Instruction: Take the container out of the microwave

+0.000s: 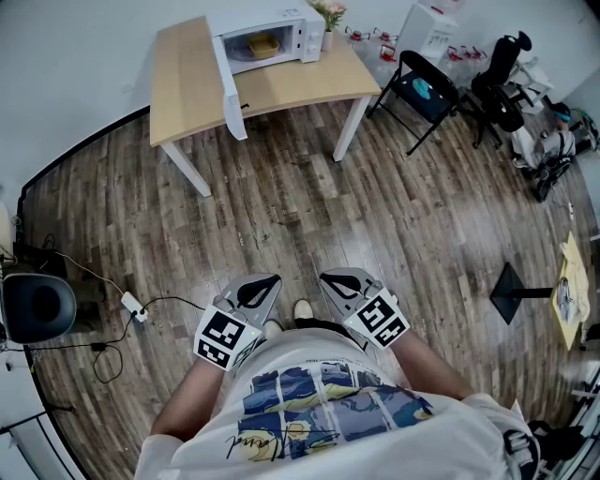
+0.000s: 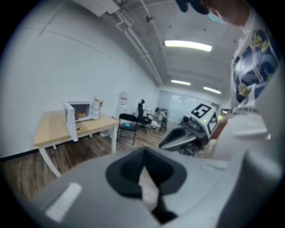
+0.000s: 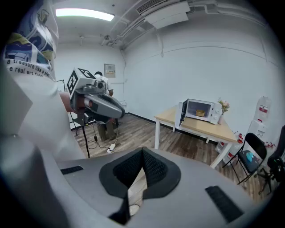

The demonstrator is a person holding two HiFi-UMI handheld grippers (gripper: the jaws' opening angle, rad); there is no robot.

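Note:
A white microwave (image 1: 272,37) stands on the wooden table (image 1: 187,94) far across the room, its door (image 1: 230,89) swung wide open. Inside it sits a yellow container (image 1: 262,44). The left gripper view shows the microwave (image 2: 84,111) small at the left. In the right gripper view the microwave (image 3: 200,110) and container (image 3: 200,113) are at the right. My left gripper (image 1: 255,292) and right gripper (image 1: 345,286) are side by side close to the person's body, far from the table. Both are shut on nothing, jaw tips touching (image 2: 143,151) (image 3: 143,149).
A flower vase (image 1: 328,17) stands beside the microwave. A black folding chair (image 1: 424,94) and office chairs (image 1: 497,80) are right of the table. A power strip with cables (image 1: 131,305) lies on the floor at left. A black stand base (image 1: 514,292) is at right.

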